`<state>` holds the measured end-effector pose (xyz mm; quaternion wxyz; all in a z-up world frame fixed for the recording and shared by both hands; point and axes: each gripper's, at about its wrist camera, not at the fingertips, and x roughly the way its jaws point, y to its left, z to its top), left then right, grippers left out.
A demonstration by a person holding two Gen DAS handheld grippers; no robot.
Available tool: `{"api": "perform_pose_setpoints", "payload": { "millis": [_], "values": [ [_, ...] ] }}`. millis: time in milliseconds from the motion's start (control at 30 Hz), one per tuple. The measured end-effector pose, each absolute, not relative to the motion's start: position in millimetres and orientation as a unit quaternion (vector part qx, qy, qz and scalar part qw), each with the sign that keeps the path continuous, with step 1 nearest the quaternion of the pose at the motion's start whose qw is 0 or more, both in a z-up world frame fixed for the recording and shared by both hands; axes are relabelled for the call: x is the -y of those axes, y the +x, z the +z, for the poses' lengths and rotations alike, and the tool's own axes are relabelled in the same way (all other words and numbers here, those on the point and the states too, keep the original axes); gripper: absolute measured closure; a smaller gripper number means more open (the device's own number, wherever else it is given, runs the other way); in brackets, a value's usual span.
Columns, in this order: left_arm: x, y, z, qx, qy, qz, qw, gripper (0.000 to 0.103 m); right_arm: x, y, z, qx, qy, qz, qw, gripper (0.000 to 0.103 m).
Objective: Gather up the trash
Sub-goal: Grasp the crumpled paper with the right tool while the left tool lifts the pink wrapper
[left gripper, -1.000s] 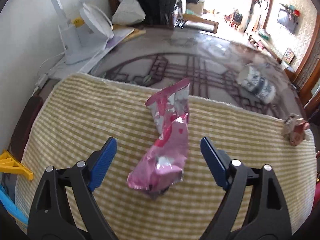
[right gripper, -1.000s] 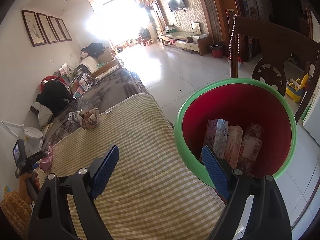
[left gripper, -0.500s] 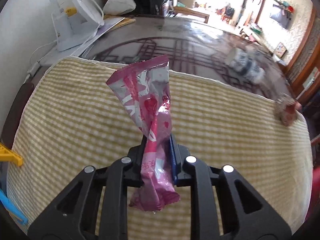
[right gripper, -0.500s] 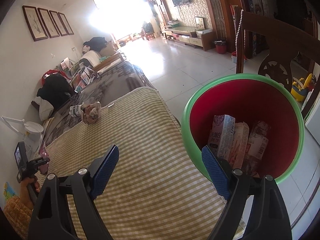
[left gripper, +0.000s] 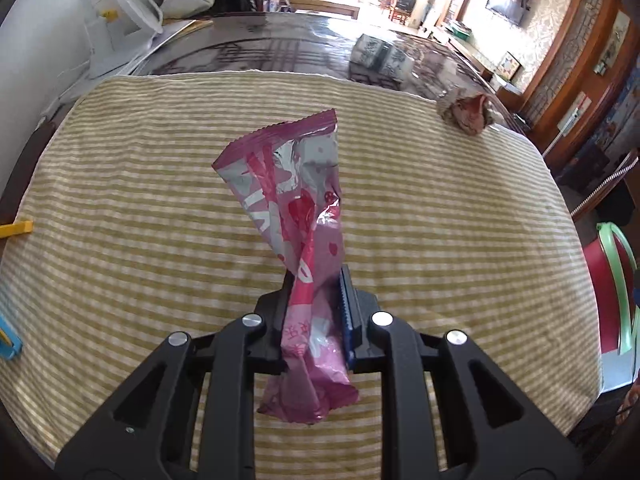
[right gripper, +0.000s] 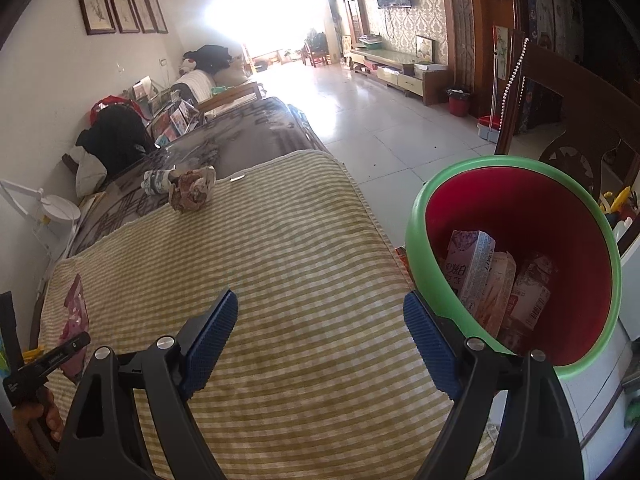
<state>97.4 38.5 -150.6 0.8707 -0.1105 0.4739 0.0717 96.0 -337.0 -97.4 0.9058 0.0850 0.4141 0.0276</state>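
Observation:
My left gripper is shut on a pink and silver snack wrapper, held upright above the yellow striped cloth. The wrapper also shows far left in the right wrist view. A crumpled brown wrapper lies at the cloth's far right edge, and shows in the right wrist view. My right gripper is open and empty above the cloth, beside a green-rimmed red bin holding several wrappers.
A patterned roll lies on the dark glass tabletop beyond the cloth. A white desk lamp stands at the back left. A wooden chair stands behind the bin. The bin's rim shows at the right.
My left gripper closed on the pink wrapper, lifted it off the cloth and swung right. My right gripper stayed open and drifted slightly.

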Motion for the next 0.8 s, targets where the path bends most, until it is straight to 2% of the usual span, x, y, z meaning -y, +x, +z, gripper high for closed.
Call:
{"api": "perform_pose_setpoints", "payload": {
  "millis": [233,467,667,800],
  "values": [
    [-40.2,98.3,-158.0,-0.484,-0.125,0.048,0.865,0.084,295.1,146.3,-102.0,-0.427,0.064,0.047,0.901,0.021],
    [-50.9,98.9,-154.8,-0.479,-0.142,0.042,0.865,0.083,211.5,254.3,-96.9,-0.417,0.089,0.104,0.899,0.021],
    [-56.9,96.8,-144.8,-0.466,-0.152,0.038,0.871,0.083,156.7,329.1,-127.1,-0.46,0.069,0.095,0.88,0.021],
    [-59.0,96.0,-145.4,-0.466,-0.153,0.037,0.871,0.083,150.3,350.9,-148.6,-0.489,0.097,0.079,0.864,0.021]
  ]
}}
